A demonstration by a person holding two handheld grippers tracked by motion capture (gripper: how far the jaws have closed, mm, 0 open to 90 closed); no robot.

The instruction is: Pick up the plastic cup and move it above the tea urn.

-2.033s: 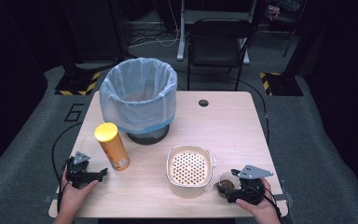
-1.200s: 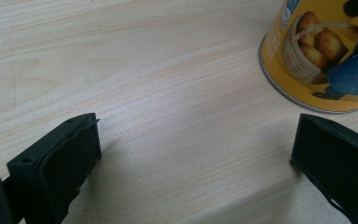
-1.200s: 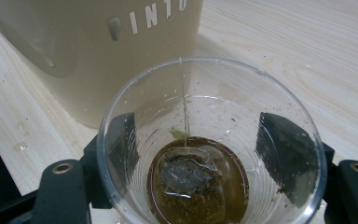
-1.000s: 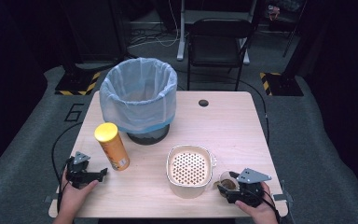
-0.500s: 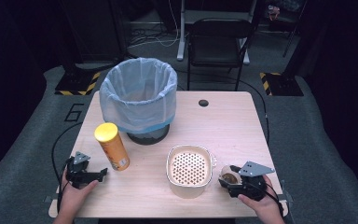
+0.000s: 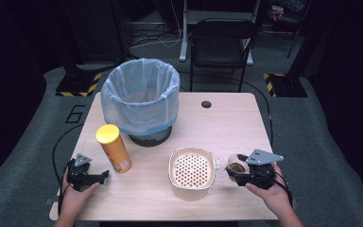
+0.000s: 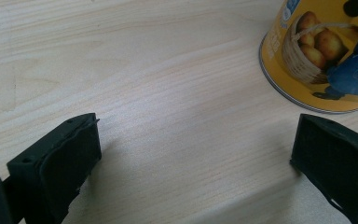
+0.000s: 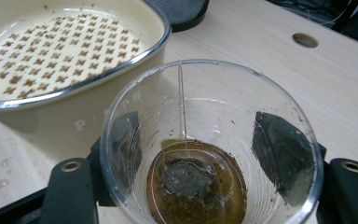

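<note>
My right gripper [image 6: 238,172] is shut on a clear plastic cup [image 6: 236,166] near the table's front right. Its black jaws press both sides of the cup [image 8: 205,140], which holds a tea bag [image 8: 191,182] in brown liquid, its string running up the wall. A cream pot with a perforated insert [image 6: 191,172] stands just left of the cup, its rim [image 8: 121,65] close by. My left gripper [image 6: 101,176] rests open at the front left, with bare wood between the jaws [image 7: 196,140]. A yellow chips can [image 6: 113,147] stands upright just beyond it [image 7: 326,51].
A waste bin with a pale blue liner [image 6: 141,97] stands at the back left of the wooden table [image 6: 236,127]. A cable hole [image 6: 206,104] lies at the back centre. A black chair [image 6: 222,42] stands behind the table.
My right gripper has shifted slightly away from the front edge with the cup in it. The left gripper, can, pot and bin have not moved.
</note>
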